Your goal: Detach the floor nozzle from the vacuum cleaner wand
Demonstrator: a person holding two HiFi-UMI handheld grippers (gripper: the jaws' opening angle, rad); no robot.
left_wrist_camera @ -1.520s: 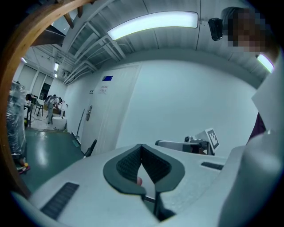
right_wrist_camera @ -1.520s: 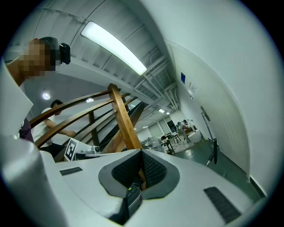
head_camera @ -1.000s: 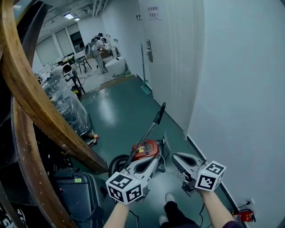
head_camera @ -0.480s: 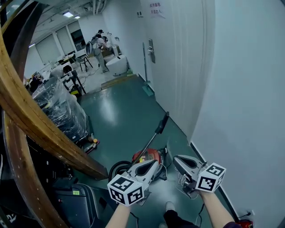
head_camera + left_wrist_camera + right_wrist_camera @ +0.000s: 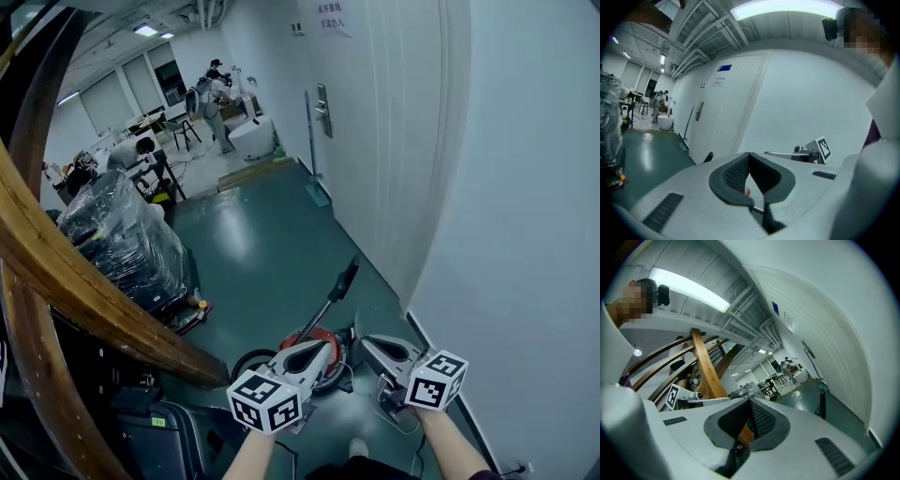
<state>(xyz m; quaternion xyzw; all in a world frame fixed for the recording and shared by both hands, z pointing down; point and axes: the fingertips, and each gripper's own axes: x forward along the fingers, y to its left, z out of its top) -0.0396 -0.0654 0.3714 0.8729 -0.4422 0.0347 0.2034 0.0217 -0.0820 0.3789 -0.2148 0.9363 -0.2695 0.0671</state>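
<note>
A red canister vacuum cleaner [image 5: 317,343] lies on the green floor close to the white wall. Its wand [image 5: 323,312] slants up to a black handle [image 5: 345,278]. I cannot make out the floor nozzle; the grippers hide the floor just in front of me. My left gripper [image 5: 327,345] is held over the canister, shut and empty. My right gripper [image 5: 367,344] hovers just right of the canister, also shut and empty. The black handle [image 5: 708,157] pokes up left of the left jaws, and the same handle [image 5: 822,404] shows right of the right jaws.
Curved wooden beams [image 5: 66,272] fill the left side. A plastic-wrapped stack [image 5: 122,239] stands beside them, and a black case [image 5: 159,431] lies at the bottom left. The white wall and a door [image 5: 375,141] run along the right. People [image 5: 216,94] work at the far end.
Both grippers have travelled forward along the corridor, still shut. The vacuum cleaner has slid lower in the head view and now lies right under the jaw tips.
</note>
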